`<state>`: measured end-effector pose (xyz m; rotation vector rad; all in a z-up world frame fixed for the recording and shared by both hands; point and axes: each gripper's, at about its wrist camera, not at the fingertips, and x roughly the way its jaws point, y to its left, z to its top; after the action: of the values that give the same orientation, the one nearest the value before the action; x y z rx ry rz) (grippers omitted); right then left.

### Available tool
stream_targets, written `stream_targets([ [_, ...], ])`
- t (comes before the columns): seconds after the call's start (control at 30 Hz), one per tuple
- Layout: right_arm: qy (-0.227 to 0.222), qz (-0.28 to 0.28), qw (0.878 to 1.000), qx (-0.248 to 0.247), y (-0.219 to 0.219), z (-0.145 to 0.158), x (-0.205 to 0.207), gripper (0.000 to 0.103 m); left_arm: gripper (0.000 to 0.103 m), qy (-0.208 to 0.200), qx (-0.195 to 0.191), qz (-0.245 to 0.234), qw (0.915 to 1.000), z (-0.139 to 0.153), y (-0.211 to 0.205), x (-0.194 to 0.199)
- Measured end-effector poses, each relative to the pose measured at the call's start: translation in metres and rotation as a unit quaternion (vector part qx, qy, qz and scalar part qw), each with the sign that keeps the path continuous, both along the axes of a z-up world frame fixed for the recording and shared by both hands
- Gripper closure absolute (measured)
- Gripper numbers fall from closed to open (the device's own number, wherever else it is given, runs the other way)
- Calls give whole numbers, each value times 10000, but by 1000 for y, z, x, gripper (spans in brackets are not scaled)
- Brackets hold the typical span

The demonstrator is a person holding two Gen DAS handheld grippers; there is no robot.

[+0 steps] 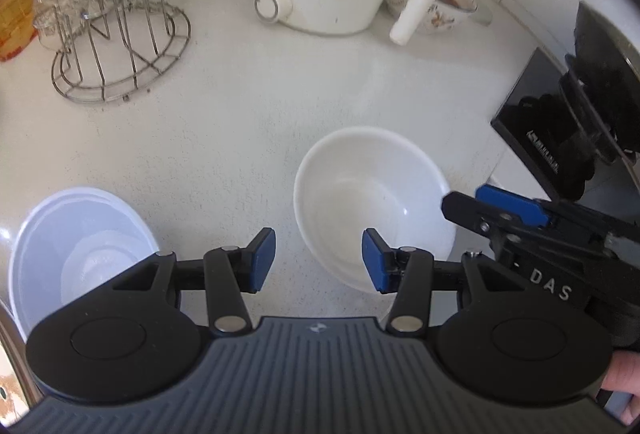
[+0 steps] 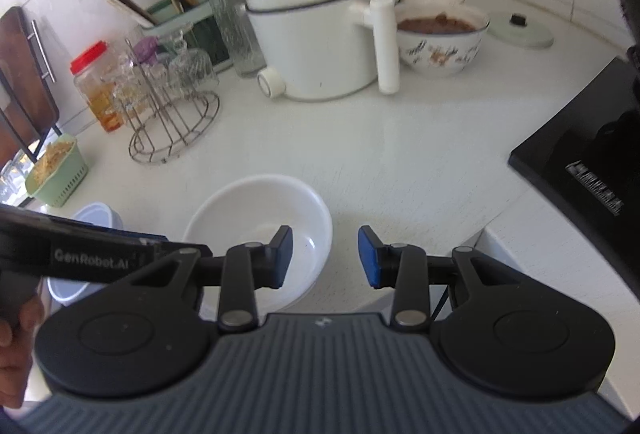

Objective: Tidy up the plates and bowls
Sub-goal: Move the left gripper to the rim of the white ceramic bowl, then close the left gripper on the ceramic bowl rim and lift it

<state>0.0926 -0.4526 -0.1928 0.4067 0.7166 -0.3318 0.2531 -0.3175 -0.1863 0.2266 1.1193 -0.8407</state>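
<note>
Both jaws are spread and empty: the left gripper (image 1: 318,260) and right gripper (image 2: 325,256) flank the white bowl (image 1: 372,202), whose rim is best straddled squarely.

Pale bowl (image 2: 96,222) perhaps half-hidden.

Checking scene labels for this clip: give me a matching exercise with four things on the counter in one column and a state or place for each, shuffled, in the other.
Things:
1. white bowl
2. pale blue bowl
3. floral bowl
4. wire rack

States or places:
A. holds upturned glasses
B. filled with something brown, behind the white cooker's handle
C. empty, nearest both grippers, between them
D. at the counter's left edge, with a smaller dish nested inside

Pairs: 1-C, 2-D, 3-B, 4-A
</note>
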Motion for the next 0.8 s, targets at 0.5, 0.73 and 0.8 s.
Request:
stream_targets([
  [0.5,251,150,9986,436,1,-19,6,83,84,200,-44,223,9995,-7,-6,0],
  [0.73,59,173,9986,501,2,-3,6,83,84,161,-204,386,9989,15,4,1],
  [0.8,0,180,9984,533,3,3,6,83,84,202,-299,450,9983,24,10,3],
])
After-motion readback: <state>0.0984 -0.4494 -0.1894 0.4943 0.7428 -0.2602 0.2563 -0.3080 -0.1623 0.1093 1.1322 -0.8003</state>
